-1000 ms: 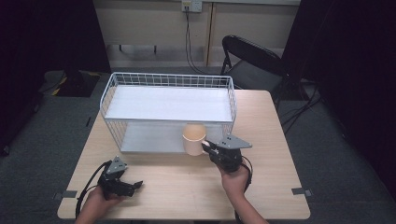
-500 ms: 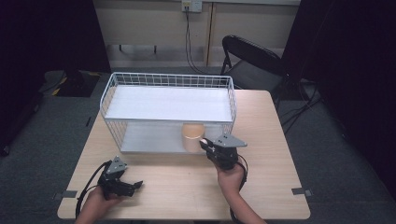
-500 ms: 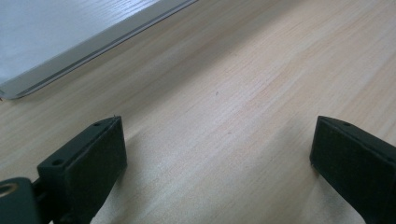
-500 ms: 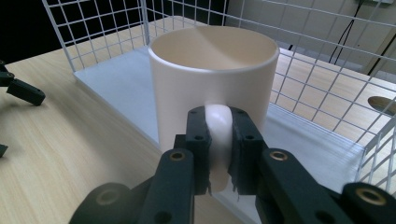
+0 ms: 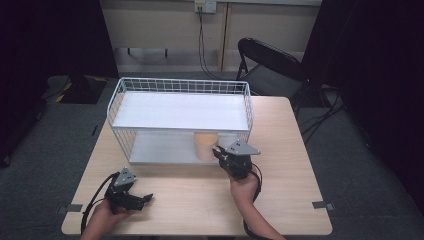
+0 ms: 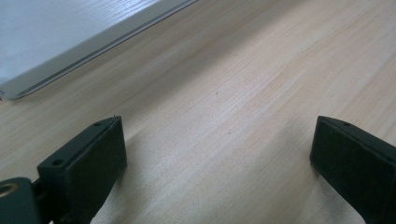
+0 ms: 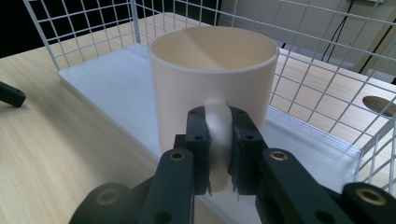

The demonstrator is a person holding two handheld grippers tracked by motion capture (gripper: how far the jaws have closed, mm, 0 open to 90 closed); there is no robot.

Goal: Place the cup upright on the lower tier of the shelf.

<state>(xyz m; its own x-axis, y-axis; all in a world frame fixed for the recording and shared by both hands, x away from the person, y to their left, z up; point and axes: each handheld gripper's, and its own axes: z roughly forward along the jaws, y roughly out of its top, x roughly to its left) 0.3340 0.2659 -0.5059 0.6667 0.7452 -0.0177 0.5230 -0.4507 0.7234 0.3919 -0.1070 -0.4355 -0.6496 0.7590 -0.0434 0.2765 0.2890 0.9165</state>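
Clamped on the handle of the cream mug (image 7: 212,91), the right tool (image 7: 218,154) holds it upright at its 12 o'clock, over the lower shelf (image 5: 160,150) of the wire rack (image 5: 180,86); the left tool (image 6: 219,154) rests open on the tabletop (image 5: 200,200).

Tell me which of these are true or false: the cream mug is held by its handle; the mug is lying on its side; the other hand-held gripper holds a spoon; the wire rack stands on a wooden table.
1. The right hand-held gripper grips the cream mug by its handle. True.
2. The mug lies on its side. False: it is upright, at the lower shelf of the white wire rack.
3. The left hand-held gripper holds a spoon. False: its jaws stand open over bare wood, nothing between them.
4. The rack stands on a wooden table. True.
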